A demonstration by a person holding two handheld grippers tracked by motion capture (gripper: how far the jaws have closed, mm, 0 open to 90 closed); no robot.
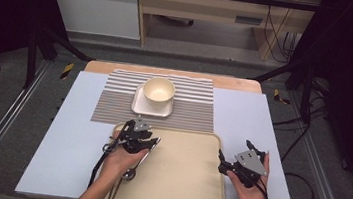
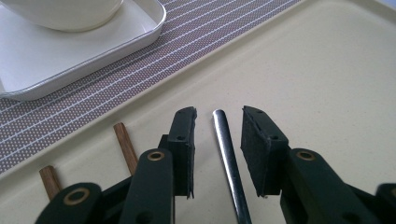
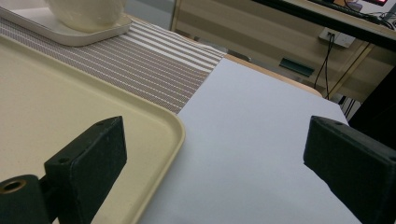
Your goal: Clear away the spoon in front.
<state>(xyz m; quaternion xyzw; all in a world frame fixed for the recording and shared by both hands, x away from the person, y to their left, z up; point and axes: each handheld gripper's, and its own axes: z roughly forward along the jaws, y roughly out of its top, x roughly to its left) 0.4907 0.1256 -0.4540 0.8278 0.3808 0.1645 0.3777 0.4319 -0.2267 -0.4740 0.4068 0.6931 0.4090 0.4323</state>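
Left gripper [image 1: 146, 137] over tray's left part, at about 9 o'clock of tray centre. Jaws parted, felt-like black pads on either side of a metal spoon handle [image 2: 227, 158], small gap each side, pads not pressing it. Handle is thin, shiny, round-tipped, lying flat on the tray; spoon [image 1: 136, 164] runs toward 6 o'clock under the left hand. Two brown wooden chopsticks [image 2: 126, 147], square-ended, just beside at 9 o'clock of the handle, also on the tray.

Tray [image 1: 190, 181]: beige plastic, speckled matte, rounded corners, raised rim. At 12 o'clock of it a brown-and-white striped woven mat [image 1: 193, 109] with a white square plate [image 1: 138, 106], glossy, and a cream round bowl [image 1: 159, 89] on top.

Right gripper [image 1: 221, 161] at tray's 3 o'clock edge, jaws wide apart, nothing between; one pad over the tray rim, other over the smooth pale blue-grey table cover [image 1: 248, 113]. Nothing blocks either gripper.
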